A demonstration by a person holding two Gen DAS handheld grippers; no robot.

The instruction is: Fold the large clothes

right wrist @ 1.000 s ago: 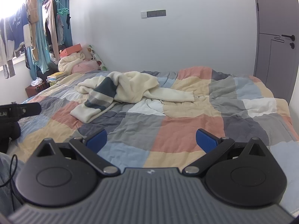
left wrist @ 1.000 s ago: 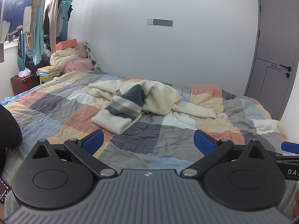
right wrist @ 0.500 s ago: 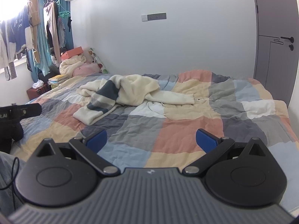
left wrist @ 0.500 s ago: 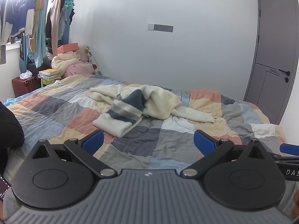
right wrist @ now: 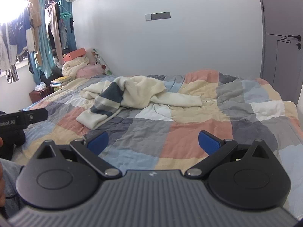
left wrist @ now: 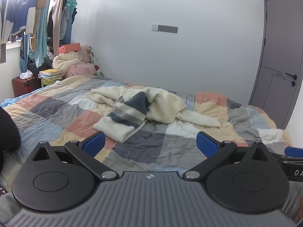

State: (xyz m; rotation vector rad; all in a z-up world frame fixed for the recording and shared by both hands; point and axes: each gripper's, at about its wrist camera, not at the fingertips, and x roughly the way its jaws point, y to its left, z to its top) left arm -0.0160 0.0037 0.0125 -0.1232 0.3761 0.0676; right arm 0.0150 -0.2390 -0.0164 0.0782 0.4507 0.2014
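Observation:
A cream sweater (left wrist: 151, 107) with dark blue and grey stripes lies crumpled in the middle of the patchwork quilt (left wrist: 56, 111). One sleeve trails to the right. In the right wrist view the same sweater (right wrist: 136, 92) sits ahead and left of centre. My left gripper (left wrist: 149, 143) is open, held above the near edge of the bed, well short of the sweater. My right gripper (right wrist: 153, 141) is open too, with only quilt (right wrist: 189, 132) between its blue fingertips. Neither touches the cloth.
A grey door (left wrist: 280, 66) stands at the right. Hanging clothes (left wrist: 34, 19), a red suitcase (left wrist: 24, 85), books (left wrist: 50, 73) and rolled bedding (left wrist: 66, 62) crowd the far left corner. The left gripper's body (right wrist: 20, 117) shows at the left of the right wrist view.
Both cameras have tilted upward a little, so the bed and sweater sit lower in each view. The sweater has not moved and both grippers stay open.

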